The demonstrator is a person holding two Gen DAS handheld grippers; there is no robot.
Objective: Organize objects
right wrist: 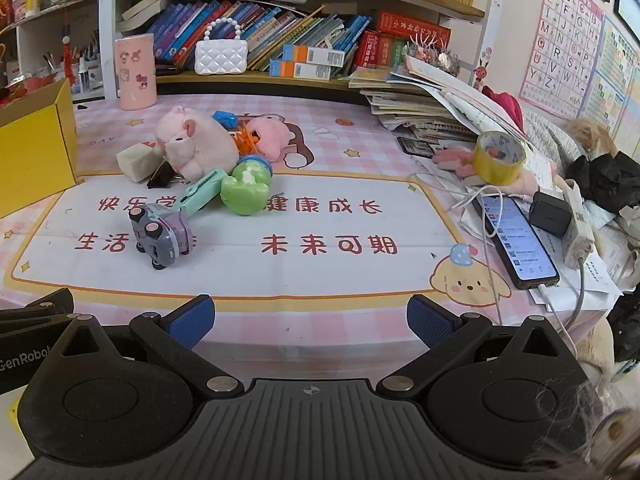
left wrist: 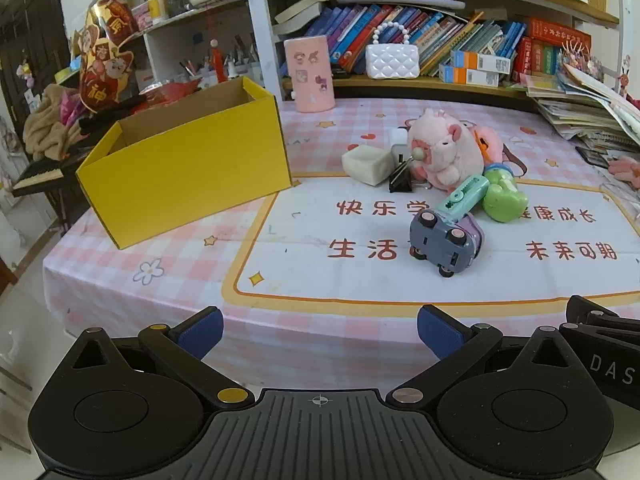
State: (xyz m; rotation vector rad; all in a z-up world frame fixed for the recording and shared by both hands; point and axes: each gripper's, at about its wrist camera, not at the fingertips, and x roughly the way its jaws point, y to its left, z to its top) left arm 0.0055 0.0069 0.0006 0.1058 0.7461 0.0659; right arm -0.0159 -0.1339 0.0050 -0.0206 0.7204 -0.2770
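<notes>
Desk under a bookshelf, covered by a pink checked mat point(left wrist: 192, 276) point(right wrist: 360, 280) with a white printed centre panel. Your task items sit in one cluster on the mat, right of the box: one pink plush pig point(left wrist: 444, 148) point(right wrist: 196, 144), one cream block point(left wrist: 368, 164) point(right wrist: 136, 160) touching its left side, one black binder clip point(left wrist: 400, 180) point(right wrist: 160, 179) just in front of both, one mint-green stick-shaped item point(left wrist: 464, 196) point(right wrist: 200, 194), one green frog-like toy point(left wrist: 502, 196) point(right wrist: 244, 190) touching it, and one grey-and-purple toy car point(left wrist: 444, 240) point(right wrist: 160, 236) tipped on its side nearest you, wheels facing the camera. A second pink plush piece point(left wrist: 490, 140) point(right wrist: 268, 136) lies behind the pig with an orange part and a blue part beside it; what those are, you cannot tell. One yellow cardboard box point(left wrist: 188, 172) point(right wrist: 36, 152) stands open-topped at the left; the visible inner walls are bare, the floor is hidden. Your left gripper point(left wrist: 320, 330) hangs off the near edge of the desk, level, jaws spread wide, holding nothing. Your right gripper point(right wrist: 310, 320) sits beside it in the same pose, also spread and unloaded. Far right: one roll of yellow tape point(right wrist: 500, 156), one phone point(right wrist: 520, 236) on a cable.
</notes>
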